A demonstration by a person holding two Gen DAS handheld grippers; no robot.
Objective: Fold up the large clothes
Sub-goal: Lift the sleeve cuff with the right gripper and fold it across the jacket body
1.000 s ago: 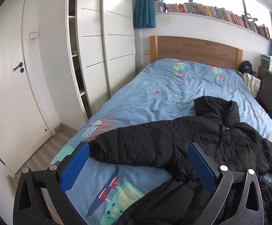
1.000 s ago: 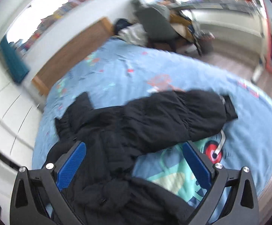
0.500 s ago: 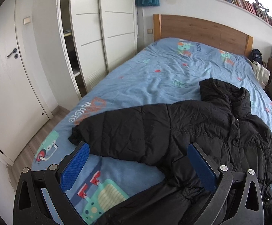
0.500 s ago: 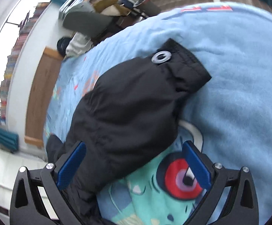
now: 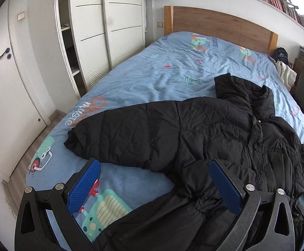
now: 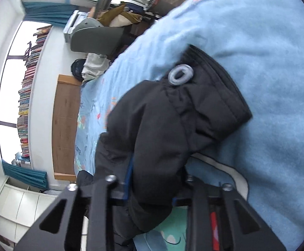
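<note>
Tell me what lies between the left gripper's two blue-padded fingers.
In the left wrist view, the open left gripper frames the black puffer jacket, its sleeve above and hem below, with blue cartoon-print bedspread between; neither pad touches fabric.

The open left gripper (image 5: 155, 185) hovers over a black jacket (image 5: 193, 138) on the bed (image 5: 162, 73).

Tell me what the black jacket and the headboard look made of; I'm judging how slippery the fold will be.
Black jacket: probably a thin synthetic shell over padding, matte with a faint sheen; stitched quilt lines and fine crinkles show. Headboard: wood or wood-look laminate, smooth warm brown with faint grain; which one is unclear.
</note>
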